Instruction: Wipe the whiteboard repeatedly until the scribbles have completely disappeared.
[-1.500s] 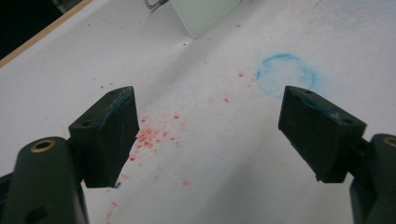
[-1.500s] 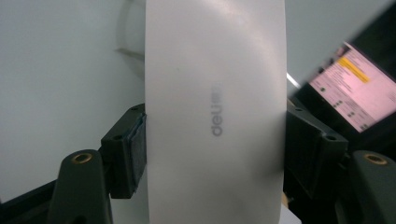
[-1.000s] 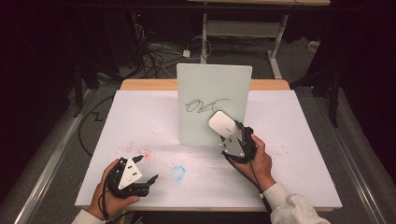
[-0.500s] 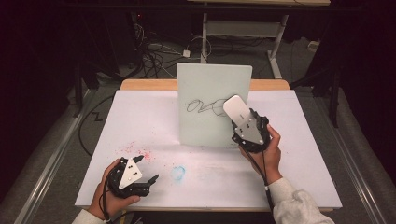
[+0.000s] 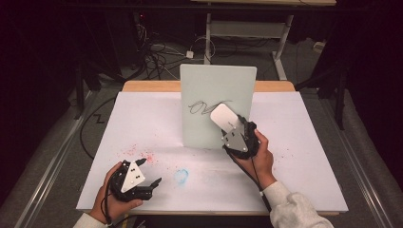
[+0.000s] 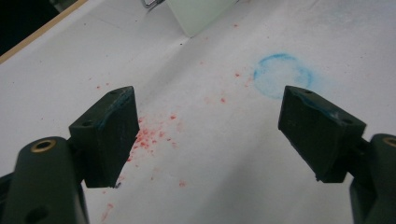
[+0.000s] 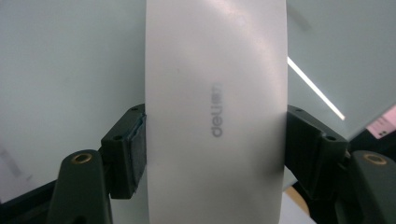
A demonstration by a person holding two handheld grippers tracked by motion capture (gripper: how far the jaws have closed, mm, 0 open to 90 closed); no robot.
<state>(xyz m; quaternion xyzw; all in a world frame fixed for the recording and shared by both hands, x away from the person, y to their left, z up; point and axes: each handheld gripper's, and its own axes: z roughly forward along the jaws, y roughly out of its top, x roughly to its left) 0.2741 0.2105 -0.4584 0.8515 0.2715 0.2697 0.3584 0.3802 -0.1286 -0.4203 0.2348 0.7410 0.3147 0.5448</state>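
the right gripper's fingers [image 7: 123,154] clamp a smooth white eraser [image 7: 215,112], faint grey "deli" lettering, seemingly touching the whiteboard [image 5: 216,90]; left gripper [image 6: 205,135] fingers apart.

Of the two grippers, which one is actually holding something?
The right gripper, up at the standing whiteboard: its jaws clamp a white eraser by its sides. The left gripper rests low on the table, jaws apart and empty.
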